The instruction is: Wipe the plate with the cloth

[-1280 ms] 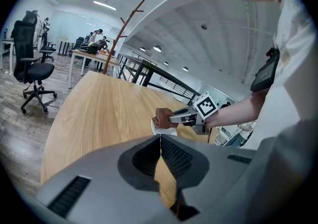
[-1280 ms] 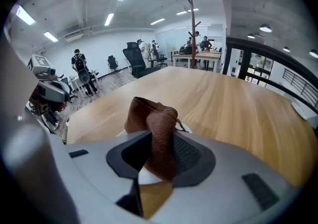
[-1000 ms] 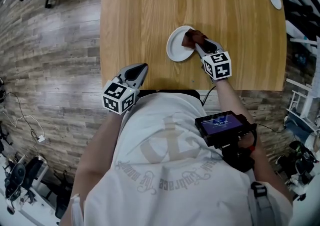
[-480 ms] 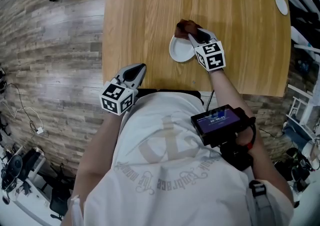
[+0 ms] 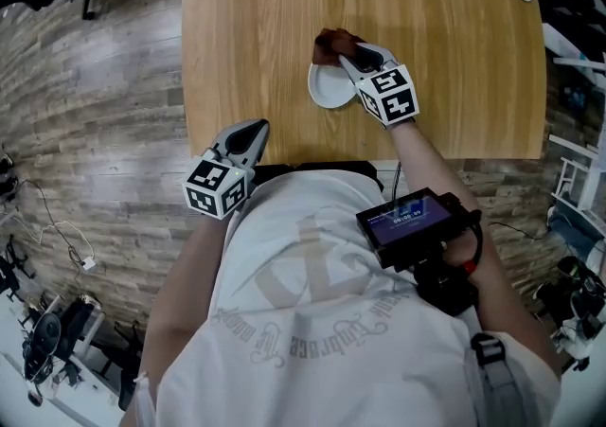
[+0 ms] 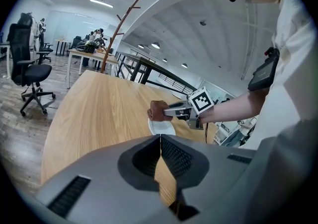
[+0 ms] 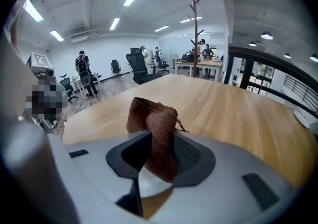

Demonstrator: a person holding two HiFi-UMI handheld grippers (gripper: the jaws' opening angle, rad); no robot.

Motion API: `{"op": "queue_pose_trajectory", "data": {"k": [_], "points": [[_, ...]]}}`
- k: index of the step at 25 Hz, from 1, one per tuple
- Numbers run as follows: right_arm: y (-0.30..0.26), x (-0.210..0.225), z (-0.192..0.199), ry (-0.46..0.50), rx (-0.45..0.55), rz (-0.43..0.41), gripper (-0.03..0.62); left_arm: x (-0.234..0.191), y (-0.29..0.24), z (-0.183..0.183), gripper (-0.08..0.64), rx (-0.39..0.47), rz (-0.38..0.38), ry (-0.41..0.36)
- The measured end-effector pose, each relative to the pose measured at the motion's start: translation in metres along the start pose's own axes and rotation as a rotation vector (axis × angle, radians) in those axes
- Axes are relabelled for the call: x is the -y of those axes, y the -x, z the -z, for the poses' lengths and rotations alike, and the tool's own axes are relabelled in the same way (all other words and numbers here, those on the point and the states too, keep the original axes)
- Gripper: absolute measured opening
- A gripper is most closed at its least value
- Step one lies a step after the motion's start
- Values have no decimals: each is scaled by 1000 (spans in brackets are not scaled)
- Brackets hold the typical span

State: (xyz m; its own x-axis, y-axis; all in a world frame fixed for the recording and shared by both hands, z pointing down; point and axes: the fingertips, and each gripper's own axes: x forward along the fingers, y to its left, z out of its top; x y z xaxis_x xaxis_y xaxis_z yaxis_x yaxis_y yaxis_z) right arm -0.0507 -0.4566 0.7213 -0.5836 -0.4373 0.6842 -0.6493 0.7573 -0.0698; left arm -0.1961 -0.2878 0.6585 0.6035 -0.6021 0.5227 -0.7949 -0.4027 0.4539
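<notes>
Firmly clamped between the right gripper's [image 7: 160, 156] jaws, the brown cloth [image 7: 151, 118] bunches up and sits at the far rim of the white plate [image 5: 329, 92]. The plate lies flat on the wooden table [image 5: 256, 18], toward its near edge. Well apart to the near left, the left gripper [image 6: 160, 141] hangs over the table's near edge, its jaws pressed together with nothing between them.
</notes>
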Motion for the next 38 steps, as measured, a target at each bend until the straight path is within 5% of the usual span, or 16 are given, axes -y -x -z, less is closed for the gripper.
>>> {"op": "queue_pose_trajectory", "data": {"k": [5, 13, 31, 38], "points": [[29, 24, 18, -77, 10, 120, 127, 2, -1, 0, 12, -16, 38, -32], [73, 25, 30, -210, 87, 186, 127, 13, -4, -8, 14, -15, 106, -87], [146, -62, -18, -204, 351, 60, 126, 31, -9, -38, 12, 54, 210, -164], [146, -83, -8, -224, 354, 48, 126, 26, -6, -30, 12, 39, 217, -170]]}}
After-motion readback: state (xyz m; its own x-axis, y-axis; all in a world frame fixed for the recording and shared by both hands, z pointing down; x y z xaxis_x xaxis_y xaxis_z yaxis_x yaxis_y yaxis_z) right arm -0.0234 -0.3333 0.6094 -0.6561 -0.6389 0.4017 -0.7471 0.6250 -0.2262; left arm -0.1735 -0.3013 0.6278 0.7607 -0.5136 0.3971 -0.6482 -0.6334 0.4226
